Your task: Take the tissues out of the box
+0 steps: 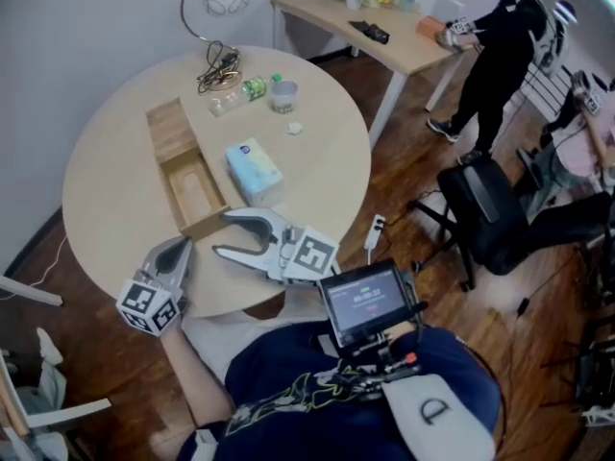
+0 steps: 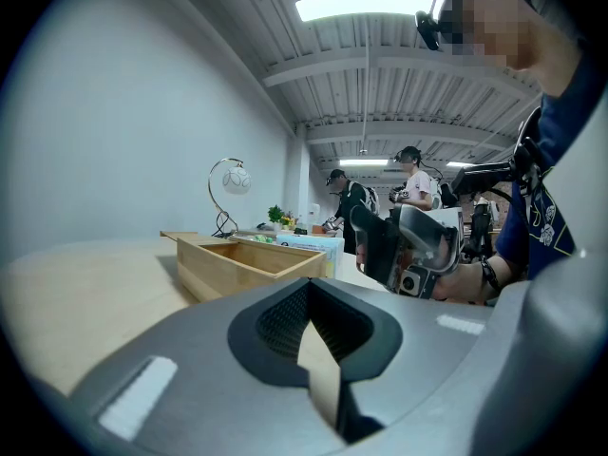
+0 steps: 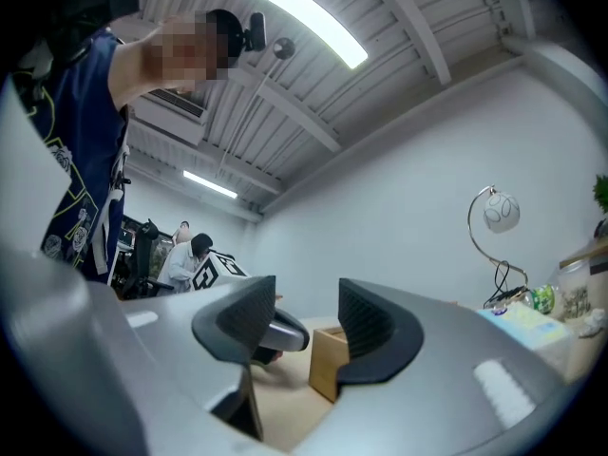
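Head view, round table point(image 1: 106, 195): its pale top carries everything I work with.
Head view, wooden box point(image 1: 192, 188): long and open-topped, it lies left of the table's centre with one end toward me.
Head view, tissue pack point(image 1: 255, 171): light blue, it lies on the table just beside the box's right wall, outside the box.
Head view, left gripper point(image 1: 179, 250): it sits at the table's near edge, close to the box's near end, with its jaws together.
Head view, right gripper point(image 1: 221, 233): its jaws stand apart over the table, near the ends of the box and the pack that face me. I cannot tell whether it touches either.
Left gripper view, left gripper point(image 2: 310, 285): the pads meet at their tips and only tabletop shows in the slit below, so it is closed on nothing.
Left gripper view, wooden box point(image 2: 247, 264): it lies ahead and slightly left, with the tissue pack point(image 2: 313, 244) behind its right-hand wall and the right gripper point(image 2: 399, 238) to the right of it.
Right gripper view, right gripper point(image 3: 306, 321): the jaws are parted and neither pad presses on anything. Through the gap I see a corner of the box point(image 3: 328, 359) and the left gripper point(image 3: 285, 333).
Right gripper view, tissue pack point(image 3: 527, 326): it lies low at the far right, on the table beneath the lamp point(image 3: 499, 212).
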Demonstrator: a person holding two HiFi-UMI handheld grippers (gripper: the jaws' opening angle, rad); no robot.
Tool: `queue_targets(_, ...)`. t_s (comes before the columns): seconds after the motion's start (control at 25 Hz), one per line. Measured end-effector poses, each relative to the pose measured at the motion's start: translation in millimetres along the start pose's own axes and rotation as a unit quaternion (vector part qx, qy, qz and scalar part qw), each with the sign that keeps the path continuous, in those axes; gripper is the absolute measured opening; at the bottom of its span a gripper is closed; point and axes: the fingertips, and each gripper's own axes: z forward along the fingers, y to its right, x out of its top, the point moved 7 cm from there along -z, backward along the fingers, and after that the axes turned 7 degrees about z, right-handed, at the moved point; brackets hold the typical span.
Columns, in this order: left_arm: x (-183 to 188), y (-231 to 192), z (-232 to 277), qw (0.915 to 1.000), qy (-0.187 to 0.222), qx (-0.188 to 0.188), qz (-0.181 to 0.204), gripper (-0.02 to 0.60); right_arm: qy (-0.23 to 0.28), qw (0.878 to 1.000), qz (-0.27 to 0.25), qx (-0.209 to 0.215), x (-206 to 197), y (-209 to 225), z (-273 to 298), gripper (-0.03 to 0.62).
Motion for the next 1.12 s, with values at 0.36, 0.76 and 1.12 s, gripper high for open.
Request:
queue_targets(0.36, 3.9, 2.9, 1.2, 1.0000, 0.001, 0.002, -0.002, 0.000, 0.022, 1.000, 0.005, 0.021, 4.6, -1.1, -3.6, 0.259)
queue_targets(0.76, 1.5, 0.7, 1.1, 1.0000, 0.003, -0.004, 0.001, 0.000, 0.000, 1.000, 0.009, 0.019, -1.8, 4.0, 5.6, 0.165)
queue_targets(1.12, 2.6, 14.2, -2.8, 0.9995, 0.004, -0.030, 0.006, 0.000, -0.029, 1.000, 0.012, -0.004, -0.9, 17.4, -12.3, 0.006)
